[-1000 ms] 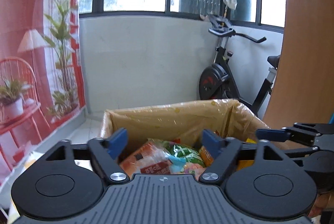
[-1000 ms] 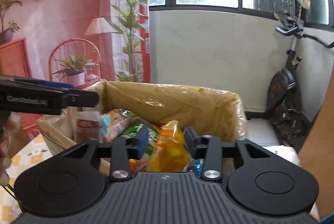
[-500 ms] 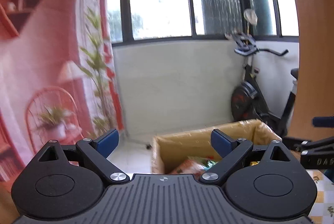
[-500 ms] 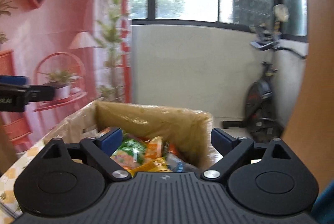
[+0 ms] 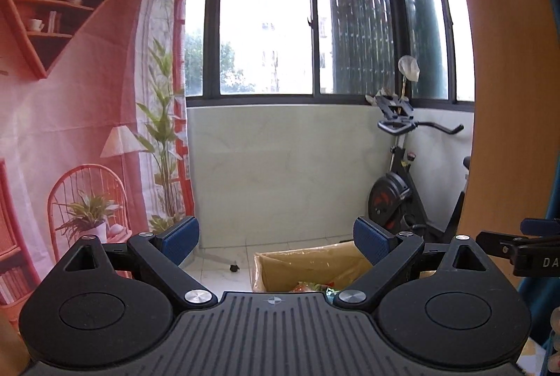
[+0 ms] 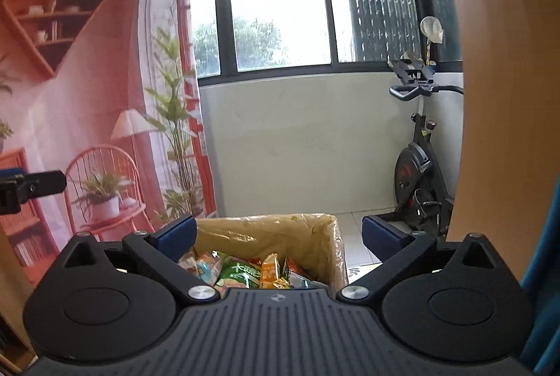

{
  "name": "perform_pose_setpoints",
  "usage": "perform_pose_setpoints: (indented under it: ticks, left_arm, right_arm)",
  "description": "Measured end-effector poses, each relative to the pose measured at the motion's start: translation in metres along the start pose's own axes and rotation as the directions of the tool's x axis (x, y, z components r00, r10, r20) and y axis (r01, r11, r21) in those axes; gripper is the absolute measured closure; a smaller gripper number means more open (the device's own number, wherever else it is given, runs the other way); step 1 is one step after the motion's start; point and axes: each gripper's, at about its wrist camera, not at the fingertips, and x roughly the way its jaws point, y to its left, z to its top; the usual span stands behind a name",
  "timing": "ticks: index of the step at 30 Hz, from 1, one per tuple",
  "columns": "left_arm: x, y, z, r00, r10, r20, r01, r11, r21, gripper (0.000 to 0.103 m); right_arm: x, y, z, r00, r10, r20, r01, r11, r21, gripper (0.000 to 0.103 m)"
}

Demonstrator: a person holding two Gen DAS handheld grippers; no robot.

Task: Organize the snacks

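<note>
Hovering behind plastic-lined brown cardboard box (image 6: pixel 266 232) of colourful snack packets (image 6: pixel 241 271); right gripper (image 6: pixel 280 232) nearer, just spreading wide, empty; left gripper (image 5: pixel 276 237) spread, empty.

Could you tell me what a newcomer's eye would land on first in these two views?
Probably the pink backdrop with printed shelves and plants, filling the left side. Next, the cardboard box low in the middle, full of bright snack packets, seen between the open, empty right gripper. An exercise bike stands at the right under the windows.
</note>
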Motion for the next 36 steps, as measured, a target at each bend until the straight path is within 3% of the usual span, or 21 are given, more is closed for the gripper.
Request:
perform_pose_setpoints:
  ticks: [9, 36]
  left_arm:
    - [-0.011, 0.003, -0.010, 0.999, 0.008, -0.037, -0.009, 0.999, -0.032, 0.007]
    - [-0.007, 0.009, -0.017, 0.996, 0.012, -0.090, -0.019, 0.997, -0.081, 0.007]
  right_arm:
    - [-0.029, -0.005, 0.005, 1.000, -0.015, 0.021, 0.015, 1.000, 0.009, 0.000]
    - [-0.028, -0.004, 0.005, 1.000, -0.009, -0.003, 0.009, 1.000, 0.023, 0.000]
